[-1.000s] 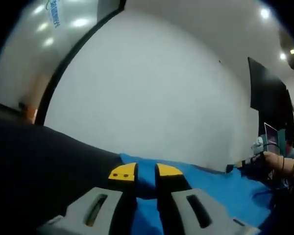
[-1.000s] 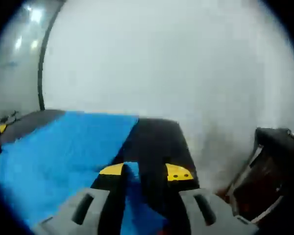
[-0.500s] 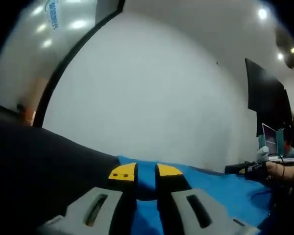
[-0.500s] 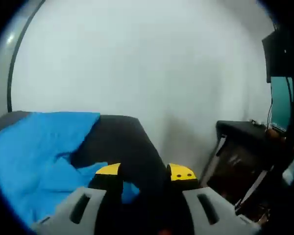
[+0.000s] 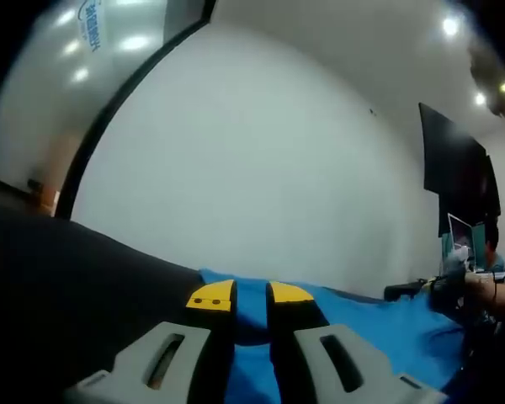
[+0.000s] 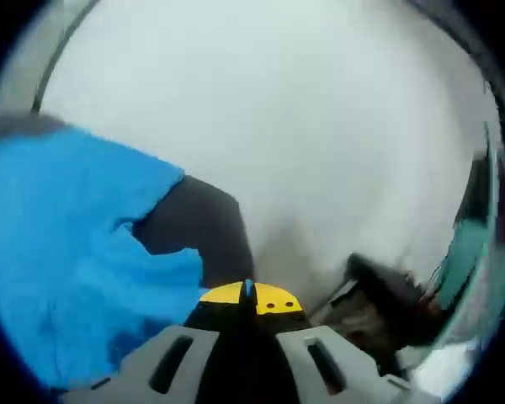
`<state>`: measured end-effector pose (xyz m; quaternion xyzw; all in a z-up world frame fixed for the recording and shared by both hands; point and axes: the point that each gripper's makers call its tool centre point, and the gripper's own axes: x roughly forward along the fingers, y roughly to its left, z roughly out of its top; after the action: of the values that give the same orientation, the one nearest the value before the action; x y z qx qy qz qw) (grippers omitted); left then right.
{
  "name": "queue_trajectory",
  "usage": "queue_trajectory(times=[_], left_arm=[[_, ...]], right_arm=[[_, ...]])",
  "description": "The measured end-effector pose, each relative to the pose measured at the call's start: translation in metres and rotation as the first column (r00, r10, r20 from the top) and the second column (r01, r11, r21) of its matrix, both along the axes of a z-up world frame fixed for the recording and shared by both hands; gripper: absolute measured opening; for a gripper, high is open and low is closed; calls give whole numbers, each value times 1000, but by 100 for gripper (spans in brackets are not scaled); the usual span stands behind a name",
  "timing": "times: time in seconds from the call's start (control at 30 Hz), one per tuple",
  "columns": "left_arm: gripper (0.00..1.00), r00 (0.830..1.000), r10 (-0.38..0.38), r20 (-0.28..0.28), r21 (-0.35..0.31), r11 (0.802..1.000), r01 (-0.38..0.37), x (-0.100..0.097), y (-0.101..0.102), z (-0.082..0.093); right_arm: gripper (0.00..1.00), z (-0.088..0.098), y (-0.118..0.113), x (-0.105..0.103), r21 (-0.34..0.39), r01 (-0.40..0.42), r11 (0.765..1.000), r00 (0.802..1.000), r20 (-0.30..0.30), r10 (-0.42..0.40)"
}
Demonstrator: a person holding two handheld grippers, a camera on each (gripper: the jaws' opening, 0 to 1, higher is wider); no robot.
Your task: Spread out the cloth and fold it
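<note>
In my left gripper view, the dark table (image 5: 76, 278) fills the lower left. At bottom centre my left gripper (image 5: 251, 296) has its yellow-tipped jaws pinched on the near edge of the blue cloth (image 5: 362, 324), which runs toward the lower right. At the right edge my right gripper (image 5: 408, 290) reaches in, held by a hand (image 5: 480, 290).

In my right gripper view, the blue cloth (image 6: 59, 244) covers the left half over the table (image 6: 204, 223). At bottom centre my right gripper (image 6: 248, 296) has its jaws pressed together, a thin sliver of blue between the tips.
</note>
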<state>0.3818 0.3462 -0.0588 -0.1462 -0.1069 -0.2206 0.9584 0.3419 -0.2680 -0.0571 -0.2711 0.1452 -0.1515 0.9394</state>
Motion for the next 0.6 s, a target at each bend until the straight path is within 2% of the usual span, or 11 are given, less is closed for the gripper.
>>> queue_trajectory(times=[0.1, 0.13, 0.2, 0.23, 0.27, 0.3, 0.33, 0.37, 0.43, 0.53, 0.6], left_arm=[[17, 1000, 0, 0, 2, 1000, 0, 0, -1, 0], [17, 1000, 2, 2, 0, 1000, -2, 0, -1, 0], [17, 1000, 8, 7, -3, 1000, -8, -1, 0, 1], [17, 1000, 8, 7, -3, 1000, -8, -1, 0, 1], [17, 1000, 8, 7, -3, 1000, -8, -1, 0, 1], [17, 1000, 7, 5, -2, 1000, -7, -1, 0, 1], [17, 1000, 7, 2, 0, 1000, -7, -1, 0, 0], [17, 1000, 7, 2, 1, 1000, -7, -1, 0, 0], [17, 1000, 6, 0, 5, 1000, -6, -1, 0, -1], [17, 1000, 6, -1, 10, 1000, -6, 0, -1, -1], [17, 1000, 7, 1, 11, 1000, -7, -1, -1, -1]], right_arm=[[1, 11, -5, -15, -47, 32, 998, 999, -25, -33], [1, 1, -7, -21, -100, 33, 994, 992, -118, -45], [1, -20, -9, -21, -134, 23, 991, 976, -214, -52], [1, -28, -11, -14, -136, 26, 990, 980, -192, -52], [1, -46, -15, -13, -141, 16, 990, 964, -259, -52], [1, -66, -19, -14, -114, 21, 993, 945, -322, -57], [1, -74, -21, -11, -94, 24, 995, 945, -324, -54], [4, -73, -21, -9, -91, 18, 996, 952, -302, -45], [8, -63, -14, -4, -25, 6, 1000, 978, -209, -12], [8, -23, -14, -10, 9, 18, 1000, 998, -60, -17], [9, 4, -11, -18, -16, 15, 1000, 1000, -14, -15]])
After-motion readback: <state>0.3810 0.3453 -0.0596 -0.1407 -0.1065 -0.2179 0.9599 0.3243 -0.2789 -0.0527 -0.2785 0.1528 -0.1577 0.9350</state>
